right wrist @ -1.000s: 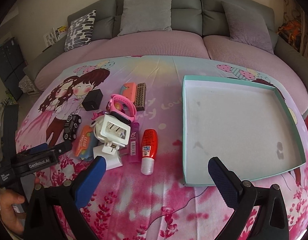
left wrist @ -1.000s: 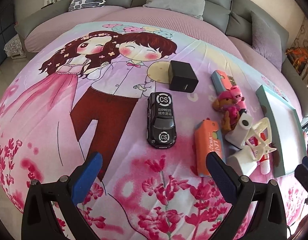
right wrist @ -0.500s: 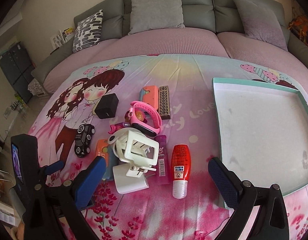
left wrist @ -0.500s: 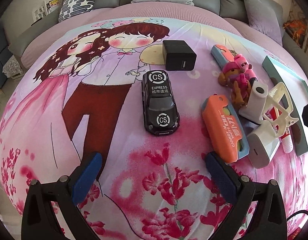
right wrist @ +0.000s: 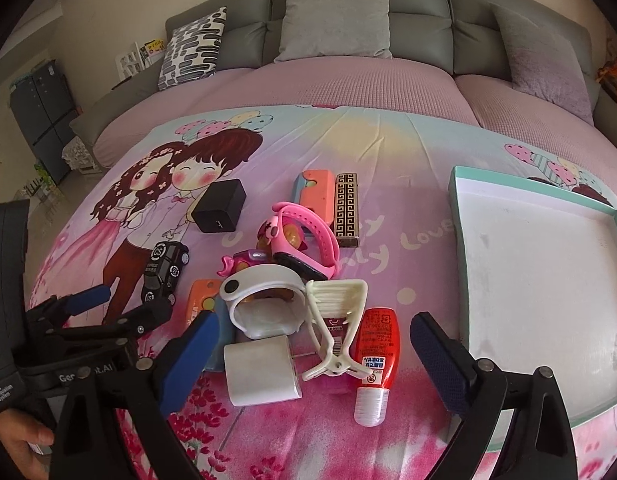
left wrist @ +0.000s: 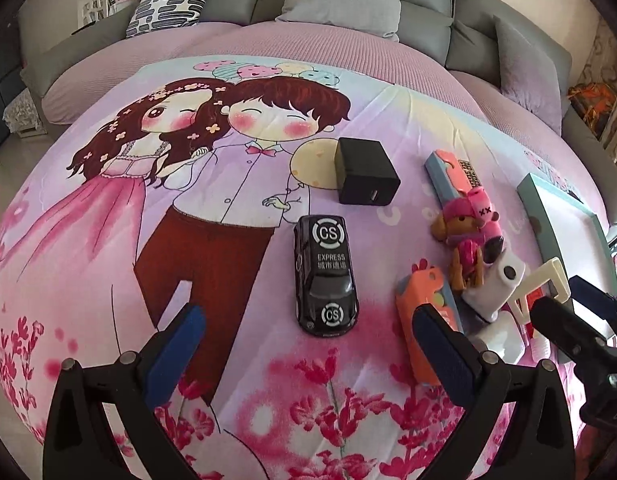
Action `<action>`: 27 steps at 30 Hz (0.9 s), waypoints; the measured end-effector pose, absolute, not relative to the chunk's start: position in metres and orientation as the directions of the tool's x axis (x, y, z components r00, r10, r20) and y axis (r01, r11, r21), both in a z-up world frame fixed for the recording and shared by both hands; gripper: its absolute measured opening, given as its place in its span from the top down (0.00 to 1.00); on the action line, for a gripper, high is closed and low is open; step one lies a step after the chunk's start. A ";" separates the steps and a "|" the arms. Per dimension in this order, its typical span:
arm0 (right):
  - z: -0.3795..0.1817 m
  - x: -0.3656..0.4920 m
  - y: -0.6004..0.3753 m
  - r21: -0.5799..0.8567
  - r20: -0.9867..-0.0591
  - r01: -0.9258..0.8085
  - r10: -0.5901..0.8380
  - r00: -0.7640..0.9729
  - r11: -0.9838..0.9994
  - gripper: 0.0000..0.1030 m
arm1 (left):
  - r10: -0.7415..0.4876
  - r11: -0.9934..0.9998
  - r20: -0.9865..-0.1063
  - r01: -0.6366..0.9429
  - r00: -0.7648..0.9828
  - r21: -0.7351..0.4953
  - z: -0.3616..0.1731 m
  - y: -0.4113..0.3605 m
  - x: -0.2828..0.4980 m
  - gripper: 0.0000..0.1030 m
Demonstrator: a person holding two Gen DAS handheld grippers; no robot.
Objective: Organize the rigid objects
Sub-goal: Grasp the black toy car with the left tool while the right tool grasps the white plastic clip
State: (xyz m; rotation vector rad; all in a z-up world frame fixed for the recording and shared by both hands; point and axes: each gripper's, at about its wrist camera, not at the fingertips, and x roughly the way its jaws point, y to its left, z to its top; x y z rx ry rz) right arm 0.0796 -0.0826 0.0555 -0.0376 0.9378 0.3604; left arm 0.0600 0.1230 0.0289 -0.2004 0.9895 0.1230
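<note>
Left gripper [left wrist: 308, 344]: spread wide, nothing between the pads, low over the printed bedsheet [left wrist: 108, 240].

Toy car [left wrist: 324, 276]: black, on the sheet directly ahead of the left gripper, just beyond its fingertips and centred in the gap. Long axis runs straight away from the gripper, so the fingers stand either side of the car's flanks. The left gripper is clearly the nearer one; judged the likely next pick.

Right gripper [right wrist: 312, 340]: also spread and holding nothing, hovering over the cluttered pile.

Pile, ahead of the right gripper: white charger [right wrist: 262, 374], white clip [right wrist: 336, 328] lying partly over a red bottle [right wrist: 374, 356], white band [right wrist: 264, 304], pink watch [right wrist: 308, 236]. Bottle's long axis points roughly toward the gripper.

Further items: black charger [left wrist: 366, 176] beyond the car; orange case [left wrist: 426, 320] to the car's right, just beside the left gripper's right finger; plush dog [left wrist: 468, 236]; a second orange case [right wrist: 314, 192] touching a patterned box [right wrist: 346, 208].

Tray [right wrist: 456, 208]: teal-rimmed, white inside, nothing in it, to the right of the pile and well apart from the car.

Hard to make out: the lower part of the orange case is hidden behind the left gripper's finger; the tray is cut off at the frame edge; items under the white band and watch overlap and cannot be separated.
</note>
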 end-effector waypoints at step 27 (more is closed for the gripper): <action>0.049 0.093 -0.104 0.227 -0.783 -0.263 0.337 0.524 0.938 0.67 | 0.065 0.983 -0.856 -0.179 0.512 -0.033 0.019 0.112 0.093 0.66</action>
